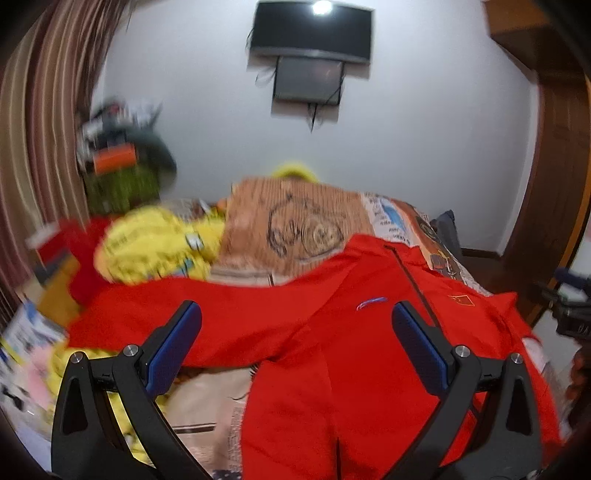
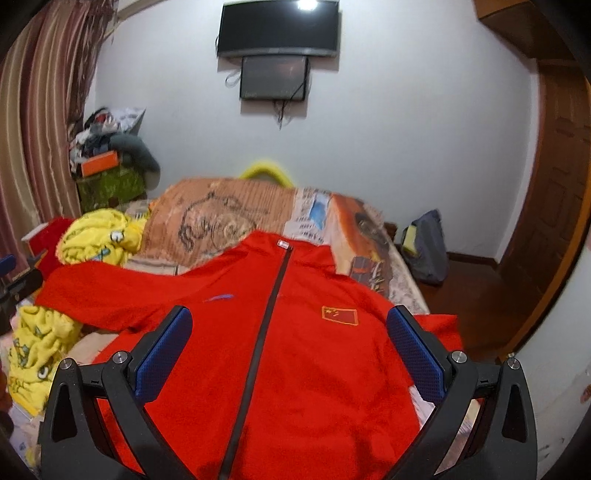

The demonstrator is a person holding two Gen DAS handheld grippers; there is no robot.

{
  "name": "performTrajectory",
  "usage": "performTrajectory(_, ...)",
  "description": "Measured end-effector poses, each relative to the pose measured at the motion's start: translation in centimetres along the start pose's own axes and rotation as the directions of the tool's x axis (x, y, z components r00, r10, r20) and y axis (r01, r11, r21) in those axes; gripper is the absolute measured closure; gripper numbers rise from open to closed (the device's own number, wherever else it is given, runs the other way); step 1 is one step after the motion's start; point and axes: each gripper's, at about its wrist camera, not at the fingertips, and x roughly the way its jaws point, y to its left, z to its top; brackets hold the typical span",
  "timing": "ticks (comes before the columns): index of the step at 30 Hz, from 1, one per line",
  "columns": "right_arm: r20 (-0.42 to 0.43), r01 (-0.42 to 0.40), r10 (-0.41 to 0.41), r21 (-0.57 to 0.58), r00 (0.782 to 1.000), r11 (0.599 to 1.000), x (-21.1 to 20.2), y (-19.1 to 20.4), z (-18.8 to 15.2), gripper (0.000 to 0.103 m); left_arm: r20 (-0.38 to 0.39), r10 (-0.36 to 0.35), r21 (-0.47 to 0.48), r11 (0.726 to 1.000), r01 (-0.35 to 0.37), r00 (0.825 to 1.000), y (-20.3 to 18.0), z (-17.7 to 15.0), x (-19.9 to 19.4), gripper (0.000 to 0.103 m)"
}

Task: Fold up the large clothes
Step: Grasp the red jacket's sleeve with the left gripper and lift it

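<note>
Red jacket (image 2: 295, 332) lies spread front-up on the bed (image 2: 402, 280), collar toward the far wall, dark zipper (image 2: 271, 314) closed and running down the middle toward the camera. Flag patch (image 2: 340, 315) sits to the right of the zipper in the right wrist view, small blue logo (image 2: 219, 297) to its left. One sleeve (image 2: 110, 291) stretches out left across the bed, ending near the yellow blanket (image 2: 99, 236).

Right hand-held gripper (image 2: 290, 354): jaws wide apart, nothing between the blue pads (image 2: 162, 354). It hangs over the jacket's chest, zipper roughly centred between the fingers. Cannot tell whether the pads touch the cloth.

Left hand-held gripper (image 1: 297, 350): also spread wide, holding nothing. It sits over the jacket's left half, where the sleeve joins the body; the zipper (image 1: 413, 280) and flag patch (image 1: 461, 300) lie off to the right of its right finger. Left view is motion-blurred, so contact with the fabric is unclear.

A patterned orange-brown cover (image 2: 221, 218) with a line drawing lies on the bed beyond the collar. More yellow fabric (image 2: 33, 354) is bunched at the left edge below the sleeve. A wall TV (image 2: 279, 27) hangs on the far wall, a smaller dark panel (image 2: 274, 77) just below it. Striped curtain (image 2: 40, 110) at left, wooden door (image 2: 557, 177) at right, grey bag (image 2: 428, 247) on the floor beside the bed.
</note>
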Motion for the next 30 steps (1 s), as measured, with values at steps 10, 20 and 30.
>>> performTrajectory(10, -0.272, -0.035, 0.047, 0.049, 0.961, 0.998, 8.7, -2.3, -1.7, 0.000, -0.338, -0.139, -0.422, 0.907, -0.018, 0.931, 14.5, -3.7, 10.2, 0.014)
performTrajectory(20, -0.335, -0.085, 0.089, 0.027, 0.938, 0.996, 10.0, -2.3, -2.6, 0.000, -0.372, -0.170, -0.656, 0.744, -0.129, 0.913, 23.7, -6.8, 13.8, 0.045)
performTrajectory(30, -0.374, -0.095, 0.088, -0.001, 0.923, 0.995, 11.9, -2.2, -2.7, 0.000, -0.349, 0.025, -0.567, 0.790, -0.232, 0.937, 25.5, -4.4, 15.1, 0.071)
